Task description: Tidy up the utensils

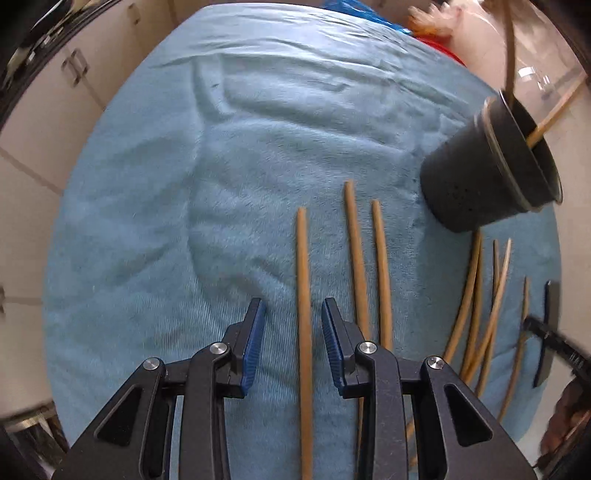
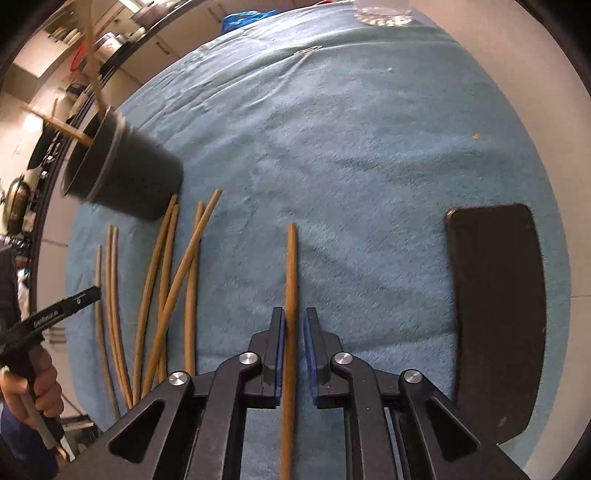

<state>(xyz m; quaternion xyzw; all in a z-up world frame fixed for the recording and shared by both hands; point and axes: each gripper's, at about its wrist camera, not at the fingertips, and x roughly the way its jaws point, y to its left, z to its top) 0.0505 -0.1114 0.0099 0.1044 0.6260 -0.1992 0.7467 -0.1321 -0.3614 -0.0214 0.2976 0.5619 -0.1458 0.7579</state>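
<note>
Our chopsticks (image 1: 476, 306) lie loose on the blue towel (image 1: 221, 184) over the surface, just beside the dark cup (image 1: 491, 173), which holds two more. Our left gripper (image 1: 293, 343) has its fingers spread astride one stick, not touching; our right gripper (image 2: 293, 354) straddles another (image 2: 290, 295), fingers slightly parted.

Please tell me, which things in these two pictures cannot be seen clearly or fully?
- Cup inside: left view, hidden by its wall and rim; stick count unclear.
- Chopstick lower end: right view, cut by the bottom edge.
- Glass: right view, cut by the top edge.
- Black slab: right view, unidentifiable.
</note>
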